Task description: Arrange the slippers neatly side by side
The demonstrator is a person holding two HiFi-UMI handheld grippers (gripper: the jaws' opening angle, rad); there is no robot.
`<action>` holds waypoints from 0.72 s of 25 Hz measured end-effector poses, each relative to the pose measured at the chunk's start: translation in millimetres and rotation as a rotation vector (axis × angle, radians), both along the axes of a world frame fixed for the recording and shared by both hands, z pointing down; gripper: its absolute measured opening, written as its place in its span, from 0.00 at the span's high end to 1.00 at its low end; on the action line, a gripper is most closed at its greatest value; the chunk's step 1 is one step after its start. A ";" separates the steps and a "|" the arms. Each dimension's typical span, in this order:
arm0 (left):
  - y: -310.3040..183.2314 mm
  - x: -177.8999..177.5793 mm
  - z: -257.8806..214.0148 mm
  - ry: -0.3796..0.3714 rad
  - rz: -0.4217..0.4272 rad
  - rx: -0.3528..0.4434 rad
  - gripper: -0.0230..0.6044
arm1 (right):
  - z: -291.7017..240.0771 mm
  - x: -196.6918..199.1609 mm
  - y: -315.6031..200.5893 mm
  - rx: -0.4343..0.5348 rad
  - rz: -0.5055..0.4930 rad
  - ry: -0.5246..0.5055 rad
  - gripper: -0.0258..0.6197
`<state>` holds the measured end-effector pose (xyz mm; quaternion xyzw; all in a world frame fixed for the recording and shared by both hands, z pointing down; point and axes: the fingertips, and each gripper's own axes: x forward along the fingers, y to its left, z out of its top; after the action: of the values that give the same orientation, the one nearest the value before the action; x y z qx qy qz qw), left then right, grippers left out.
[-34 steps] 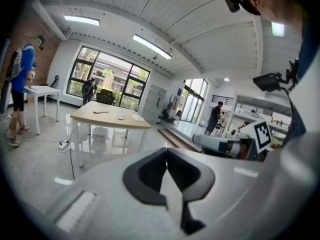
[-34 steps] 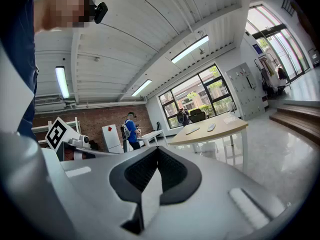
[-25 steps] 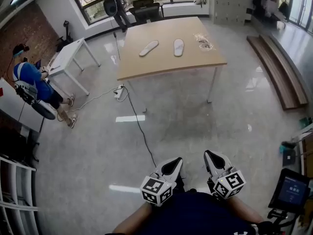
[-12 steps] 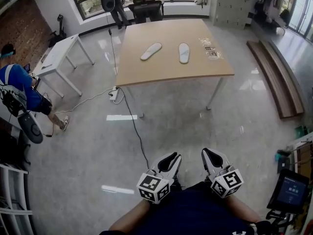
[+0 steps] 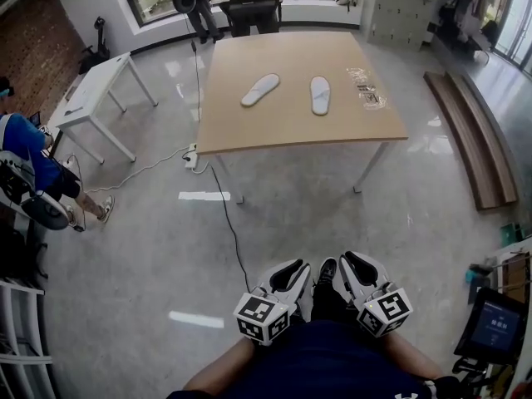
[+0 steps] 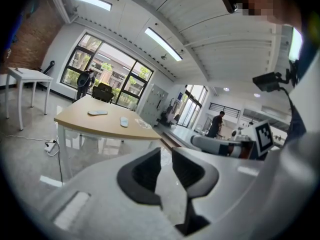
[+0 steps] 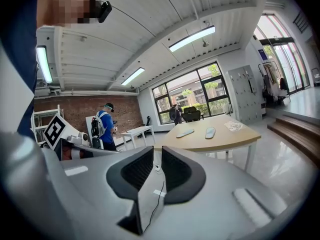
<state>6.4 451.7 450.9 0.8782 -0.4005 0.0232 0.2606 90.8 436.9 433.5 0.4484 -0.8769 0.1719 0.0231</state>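
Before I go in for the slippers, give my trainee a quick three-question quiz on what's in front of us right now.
1. How many slippers lie on the table? A one, B two, C four.
2. True or false: the slippers touch each other.
3. What else lies on the table, right of the slippers?

Key:
1. B.
2. False. They lie apart, the left slipper slanted and the right slipper nearly straight.
3. A crumpled clear wrapper.
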 end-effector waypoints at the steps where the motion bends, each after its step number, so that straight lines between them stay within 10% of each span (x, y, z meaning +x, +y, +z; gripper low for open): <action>1: -8.2 -1.7 2.9 -0.007 -0.007 -0.006 0.85 | 2.6 -1.2 -9.4 -0.003 -0.006 -0.007 0.87; 18: -168.1 17.0 -12.5 -0.082 -0.156 0.011 0.86 | -11.3 19.4 -185.5 0.036 -0.144 -0.091 0.91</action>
<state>23.4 283.6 438.5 0.8441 -0.4781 0.0363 0.2401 110.2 251.4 422.2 0.3763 -0.9099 0.1741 -0.0128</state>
